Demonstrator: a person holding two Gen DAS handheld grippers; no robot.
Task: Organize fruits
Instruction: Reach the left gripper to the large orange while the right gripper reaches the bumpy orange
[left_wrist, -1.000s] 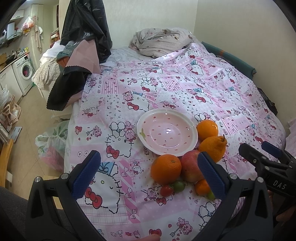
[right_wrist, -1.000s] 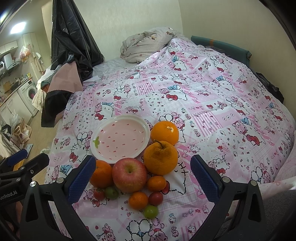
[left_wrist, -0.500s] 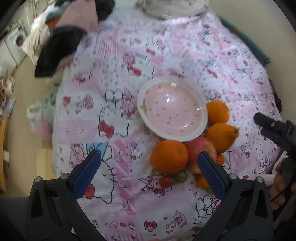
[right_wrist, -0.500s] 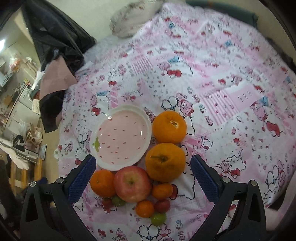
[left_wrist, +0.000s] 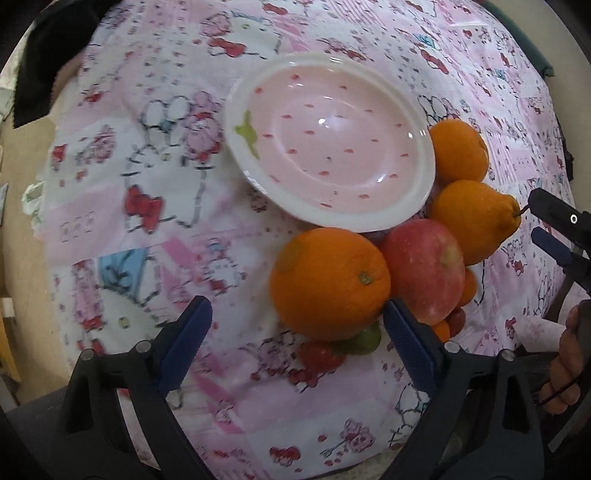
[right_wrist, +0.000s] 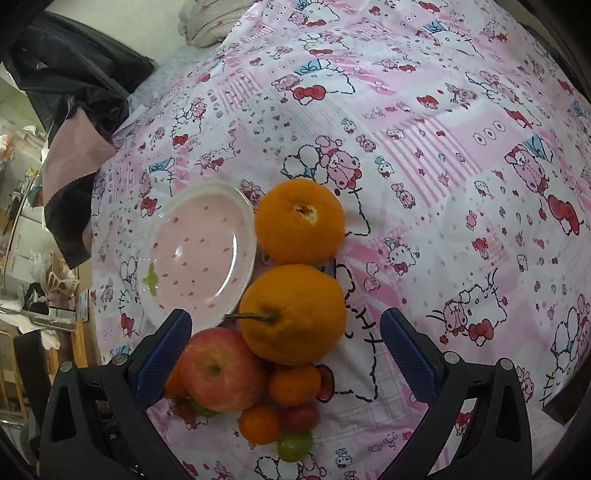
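A bed (right_wrist: 424, 122) under a pink cartoon-print sheet carries a pink plate (left_wrist: 328, 147), with dark clothes (right_wrist: 74, 92) heaped at 10 o'clock. Fruit crowds the plate's rim from 3 to 6 o'clock: oranges, a stemmed citrus (right_wrist: 293, 314) and an apple (right_wrist: 221, 369). The left gripper (left_wrist: 295, 339) and right gripper (right_wrist: 286, 350) both hover with jaws wide apart, holding nothing.

A pink cartoon-print bedspread (right_wrist: 424, 155) covers the bed — dark clothing (right_wrist: 70, 92) heaped upper left, a rumpled blanket (right_wrist: 207, 26) at top.

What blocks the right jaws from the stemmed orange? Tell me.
Nothing visible. The stemmed orange sits in the open gap of the right gripper, ahead of the pads. The apple crowds its near left side, and the plate lies just beyond, empty.
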